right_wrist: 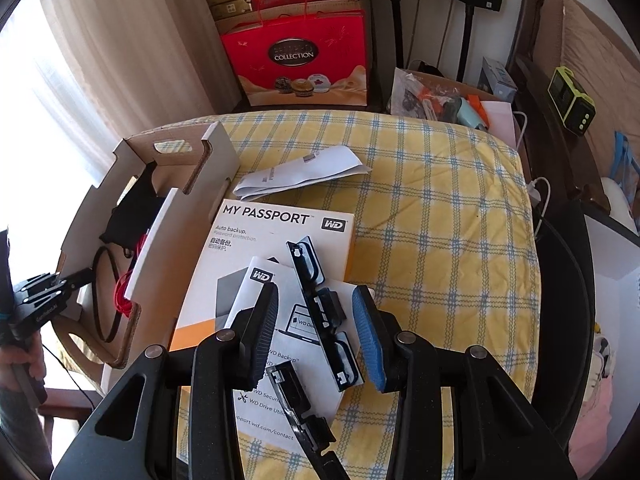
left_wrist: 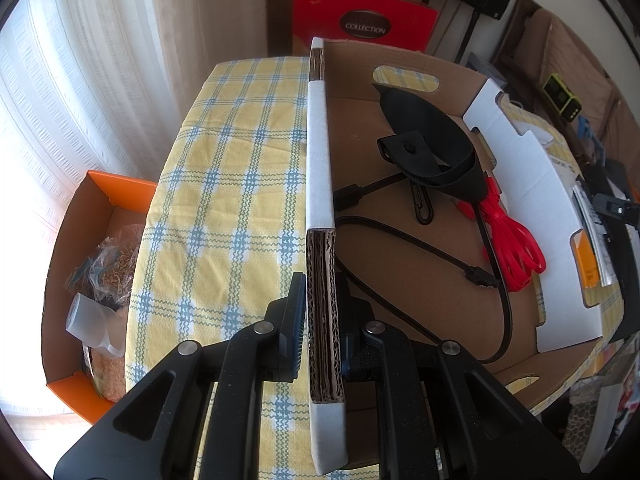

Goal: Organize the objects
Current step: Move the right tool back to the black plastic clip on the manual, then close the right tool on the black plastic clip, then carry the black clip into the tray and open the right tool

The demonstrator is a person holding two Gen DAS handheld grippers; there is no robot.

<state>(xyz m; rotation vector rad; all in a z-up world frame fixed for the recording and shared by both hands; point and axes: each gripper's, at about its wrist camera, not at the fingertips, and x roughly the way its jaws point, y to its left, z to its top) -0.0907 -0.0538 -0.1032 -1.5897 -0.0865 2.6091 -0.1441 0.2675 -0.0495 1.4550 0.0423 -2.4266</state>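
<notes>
Two black plastic trays: long, thin, moulded with blue-edged pockets; upper tray [right_wrist: 320, 300] lies tilted across the leaflet, lower tray [right_wrist: 298, 396] overlaps its near end.
Right gripper [right_wrist: 316, 338]: ribbed black pad left, blue pad right; jaws straddle the upper tray, not visibly pressing it; whether they grasp it I cannot tell.
Leaflet [right_wrist: 280, 356]: thin white printed paper, on the box.
Drive box [right_wrist: 264, 248]: flat white-and-orange card, "MY PASSPORT", on the bench.
Folded paper [right_wrist: 304, 174]: white, creased, beyond the box.
Cardboard tray [left_wrist: 320, 152]: corrugated brown, white-faced walls, oval handle slots.
Left gripper [left_wrist: 322, 328]: jaws clenched on the tray's near wall.
Contents: black fabric pouch [left_wrist: 424, 152], red flat cable [left_wrist: 516, 248] coiled, black cable [left_wrist: 420, 244].
Bench [left_wrist: 224, 184]: yellow-and-blue checked woven cloth.
</notes>
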